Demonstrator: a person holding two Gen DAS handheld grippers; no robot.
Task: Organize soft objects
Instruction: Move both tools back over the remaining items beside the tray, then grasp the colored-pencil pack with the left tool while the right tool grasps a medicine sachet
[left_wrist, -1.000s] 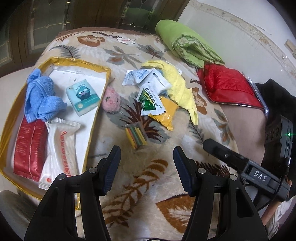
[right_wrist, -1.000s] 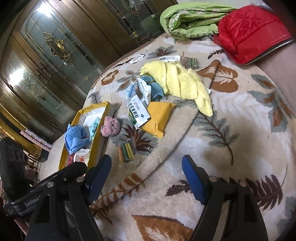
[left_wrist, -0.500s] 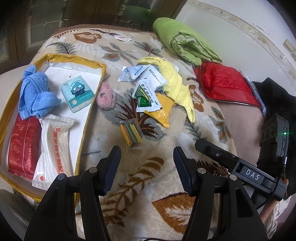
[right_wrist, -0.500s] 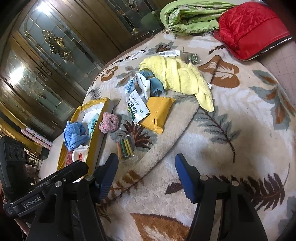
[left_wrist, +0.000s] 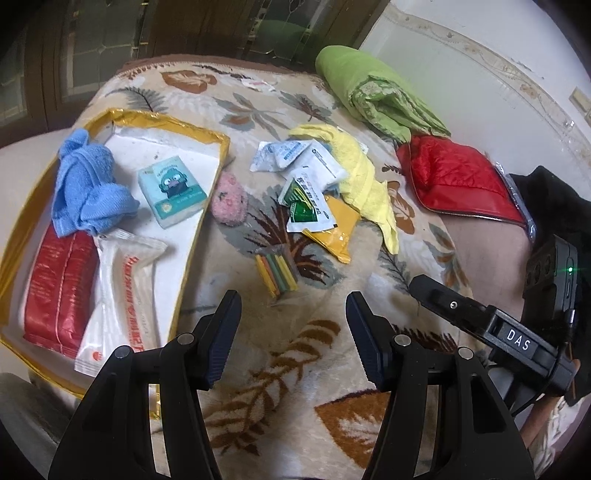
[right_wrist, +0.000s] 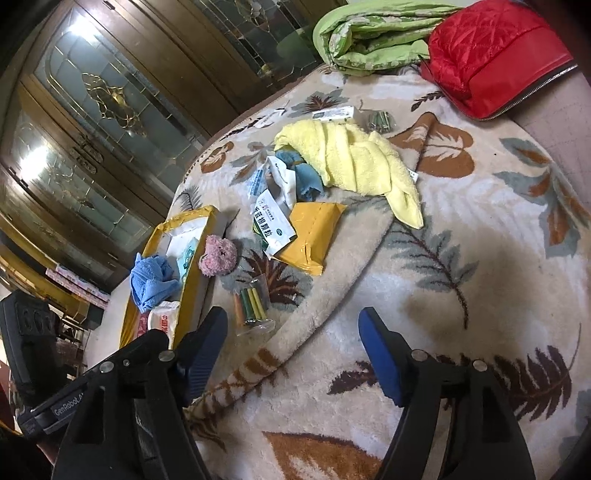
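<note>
Both grippers' fingers (left_wrist: 221, 332) wide, empty (right just reopening), above leaf-patterned blanket (left_wrist: 295, 387)

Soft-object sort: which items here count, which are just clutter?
Job:
blue towel
yellow towel
pink plush toy
yellow-rimmed tray

Lying about:
sachets
yellow mailer
crayon pack
red quilted bag
green quilt

A white tag reading "DAS" is showing on the black bar of the right claw (left_wrist: 517, 341), seen from the left wrist view. White lettering "GenRobot.AI" is running along the black bar of the left claw (right_wrist: 68, 404) in the right wrist view. Chinese characters are showing on the green-and-white sachet (right_wrist: 271, 219) and in red on the white tissue pack (left_wrist: 122, 291), too small to read surely.
</note>
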